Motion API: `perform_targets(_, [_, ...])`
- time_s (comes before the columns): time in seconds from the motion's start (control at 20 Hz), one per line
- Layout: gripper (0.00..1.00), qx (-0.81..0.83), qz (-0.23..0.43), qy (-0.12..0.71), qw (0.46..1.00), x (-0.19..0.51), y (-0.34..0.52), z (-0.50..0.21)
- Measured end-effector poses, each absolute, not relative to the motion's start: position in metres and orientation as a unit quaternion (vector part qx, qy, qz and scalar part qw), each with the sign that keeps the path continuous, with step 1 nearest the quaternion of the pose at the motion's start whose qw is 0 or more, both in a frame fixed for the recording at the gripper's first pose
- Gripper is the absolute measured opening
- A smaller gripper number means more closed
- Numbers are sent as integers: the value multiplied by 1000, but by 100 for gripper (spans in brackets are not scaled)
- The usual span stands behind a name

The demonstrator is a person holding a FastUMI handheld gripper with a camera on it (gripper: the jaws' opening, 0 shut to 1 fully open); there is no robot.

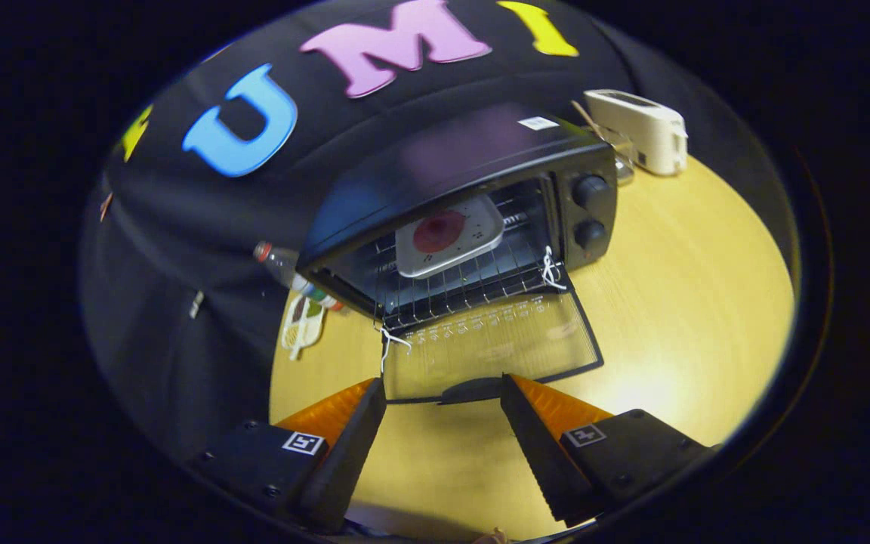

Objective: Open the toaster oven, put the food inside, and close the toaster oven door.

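A black toaster oven (473, 162) stands on the wooden table (677, 317) with its glass door (492, 347) folded down flat toward me. Inside, on the wire rack (473, 283), rests a white plate (450, 236) carrying a round reddish piece of food (439, 230). The door's handle (473, 390) lies at its near edge, just ahead of and between my fingertips. My gripper (442, 389) is open, with nothing between its fingers, hovering above the table in front of the door.
Two black knobs (590, 211) sit on the oven's right panel. A white appliance (643, 128) stands behind the oven on the right. A plastic bottle (291, 276) and a small patterned item (303, 325) lie left of the oven. The black cloth wall rises behind.
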State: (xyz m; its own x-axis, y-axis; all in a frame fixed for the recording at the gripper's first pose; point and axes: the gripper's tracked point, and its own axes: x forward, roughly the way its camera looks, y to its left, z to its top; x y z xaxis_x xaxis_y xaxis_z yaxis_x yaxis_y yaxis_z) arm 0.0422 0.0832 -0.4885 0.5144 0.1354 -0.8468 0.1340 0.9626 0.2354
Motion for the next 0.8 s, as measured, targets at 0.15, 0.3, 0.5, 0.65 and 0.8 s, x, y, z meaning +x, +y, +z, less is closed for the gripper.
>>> perform_targets(0.15, [99,43,26,508,860,27,93,-509])
perform_targets(0.3, [99,-11,12,521,854,10,97,-533])
perform_targets(0.5, [100,22,-13,561,827,-9,107,-572])
perform_targets(0.65, [100,16,-31,584,811,-20,93,-595])
perform_targets(0.8, [100,17,-45,591,805,-18,86,-609])
